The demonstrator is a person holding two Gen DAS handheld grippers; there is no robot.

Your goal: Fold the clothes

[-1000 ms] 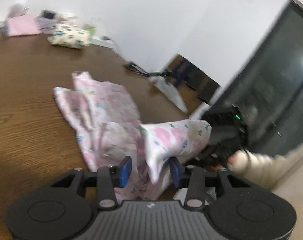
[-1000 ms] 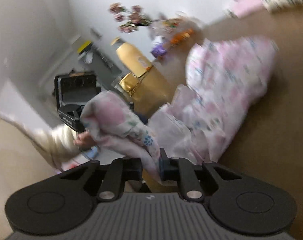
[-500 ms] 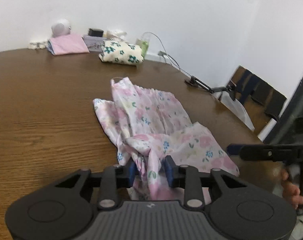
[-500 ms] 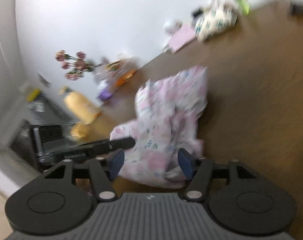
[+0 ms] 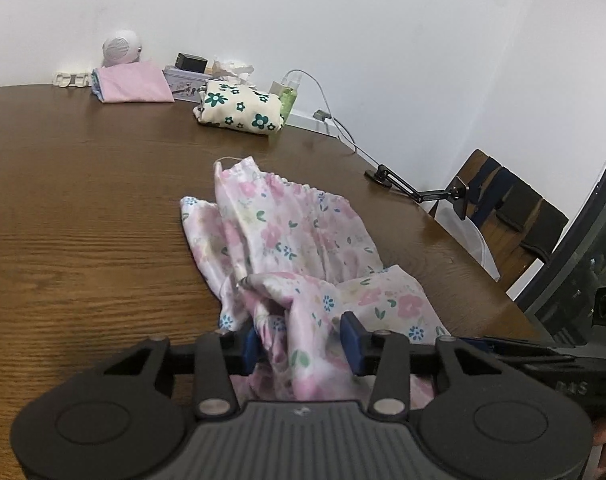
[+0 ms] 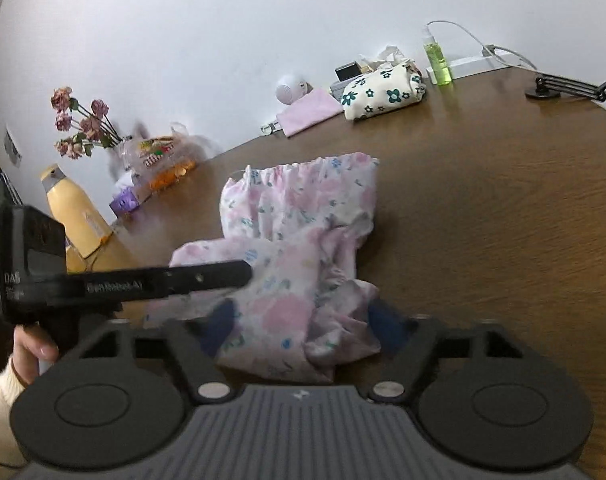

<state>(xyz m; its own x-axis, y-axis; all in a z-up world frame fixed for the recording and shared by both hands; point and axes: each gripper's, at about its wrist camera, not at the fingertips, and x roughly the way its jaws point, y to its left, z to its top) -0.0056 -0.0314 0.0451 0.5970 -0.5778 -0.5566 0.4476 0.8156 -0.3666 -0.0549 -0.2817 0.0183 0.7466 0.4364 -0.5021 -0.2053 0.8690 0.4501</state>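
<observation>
The left gripper [image 5: 301,342] has its 2 blue fingers [image 5: 353,342] set a moderate way apart after just opening further; a bunched fold of the pink floral garment [image 5: 291,240] sits between them, touching the left pad, with a gap showing beside the right pad, so no firm pinch shows. The right gripper [image 6: 303,330] has its 2 blue fingers [image 6: 383,322] spread wider, blurred, after just closing somewhat; the near heap of the same cloth lies between them without either pad pressing it, so it holds nothing.

The garment lies crumpled on the brown wooden table [image 5: 83,220], its gathered waistband at the far end and its near part piled up toward both grippers. In the right wrist view the left gripper's black finger reaches across from the left onto the cloth's near-left edge, with a hand [image 6: 33,350] in a cream sleeve at its grip.

Well beyond, near the wall, rest a folded cream garment with green flowers [image 5: 241,110] and a folded pink cloth [image 5: 133,86], with a green bottle [image 6: 437,60] just beside the cream one. Dried flowers [image 6: 81,124] and a yellow bottle [image 6: 77,216] stand off the table's left side.
</observation>
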